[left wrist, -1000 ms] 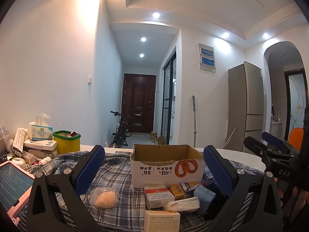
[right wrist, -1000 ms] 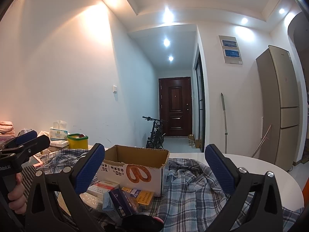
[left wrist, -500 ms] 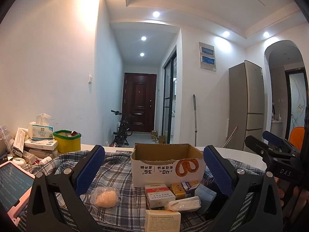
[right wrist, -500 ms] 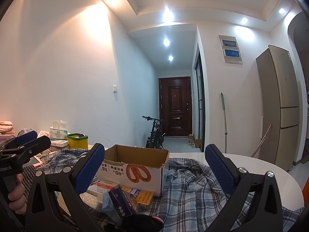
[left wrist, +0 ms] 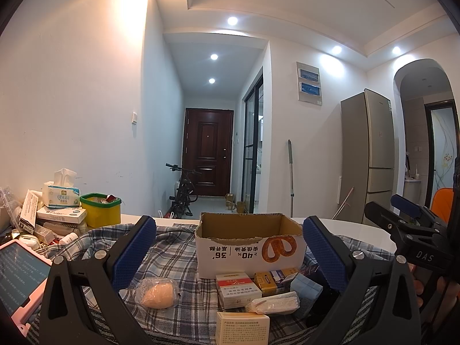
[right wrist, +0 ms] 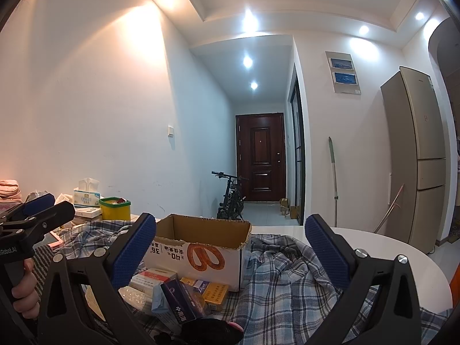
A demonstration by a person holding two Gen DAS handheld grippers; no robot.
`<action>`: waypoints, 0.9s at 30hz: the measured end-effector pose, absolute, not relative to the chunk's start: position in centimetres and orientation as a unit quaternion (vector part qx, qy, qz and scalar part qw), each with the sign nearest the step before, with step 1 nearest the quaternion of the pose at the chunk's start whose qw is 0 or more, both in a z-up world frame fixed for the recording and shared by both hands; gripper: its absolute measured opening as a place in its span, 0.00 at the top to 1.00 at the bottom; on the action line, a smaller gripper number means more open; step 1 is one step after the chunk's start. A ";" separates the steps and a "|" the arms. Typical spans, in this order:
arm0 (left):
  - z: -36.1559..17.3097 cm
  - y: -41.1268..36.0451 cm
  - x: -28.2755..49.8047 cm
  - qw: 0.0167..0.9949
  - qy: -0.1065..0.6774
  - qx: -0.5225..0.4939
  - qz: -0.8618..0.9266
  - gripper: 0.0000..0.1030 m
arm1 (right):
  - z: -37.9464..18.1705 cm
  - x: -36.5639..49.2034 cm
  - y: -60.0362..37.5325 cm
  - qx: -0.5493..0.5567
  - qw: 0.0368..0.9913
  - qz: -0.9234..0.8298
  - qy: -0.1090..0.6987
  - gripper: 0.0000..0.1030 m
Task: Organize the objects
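An open cardboard box (left wrist: 250,244) with a pretzel print stands on a plaid cloth (left wrist: 172,261); it also shows in the right wrist view (right wrist: 201,247). In front of it lie small packs: a red-and-white box (left wrist: 237,287), a yellow box (left wrist: 273,280), a light blue pack (left wrist: 306,287), a white box (left wrist: 243,327), a wrapped white roll (left wrist: 273,304) and a wrapped bun (left wrist: 156,291). My left gripper (left wrist: 230,256) is open and empty, above the packs. My right gripper (right wrist: 230,256) is open and empty, near a dark purple box (right wrist: 178,302).
A pink tablet (left wrist: 17,279) lies at the left. Behind it stand a yellow tub (left wrist: 100,211), a tissue pack (left wrist: 60,197) and stacked boxes. The white round table (right wrist: 373,256) extends right. A black object (right wrist: 210,330) lies below the right gripper.
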State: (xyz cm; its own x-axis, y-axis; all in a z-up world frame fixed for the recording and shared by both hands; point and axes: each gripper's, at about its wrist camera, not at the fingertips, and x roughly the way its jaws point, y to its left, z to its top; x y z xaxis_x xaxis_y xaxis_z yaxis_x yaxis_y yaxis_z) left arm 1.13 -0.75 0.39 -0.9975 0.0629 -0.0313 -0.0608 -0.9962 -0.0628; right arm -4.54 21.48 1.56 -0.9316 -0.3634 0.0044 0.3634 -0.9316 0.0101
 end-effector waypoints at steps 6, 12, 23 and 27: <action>0.4 -0.7 1.1 0.031 -0.031 -0.017 0.999 0.00 | 1.5 -4.7 21.4 0.001 0.184 -0.983 -0.005 0.00; 0.4 -0.7 1.1 0.031 -0.031 -0.017 0.999 0.00 | 1.5 -4.7 21.5 0.001 0.184 -0.983 -0.005 0.00; 0.3 -1.1 0.8 0.026 -0.030 -0.026 0.999 0.00 | 1.4 -5.0 21.5 0.007 0.184 -0.983 -0.006 0.00; 0.3 -1.0 0.6 0.024 -0.031 -0.032 0.999 0.00 | 1.4 -4.9 21.6 0.004 0.183 -0.983 -0.007 0.00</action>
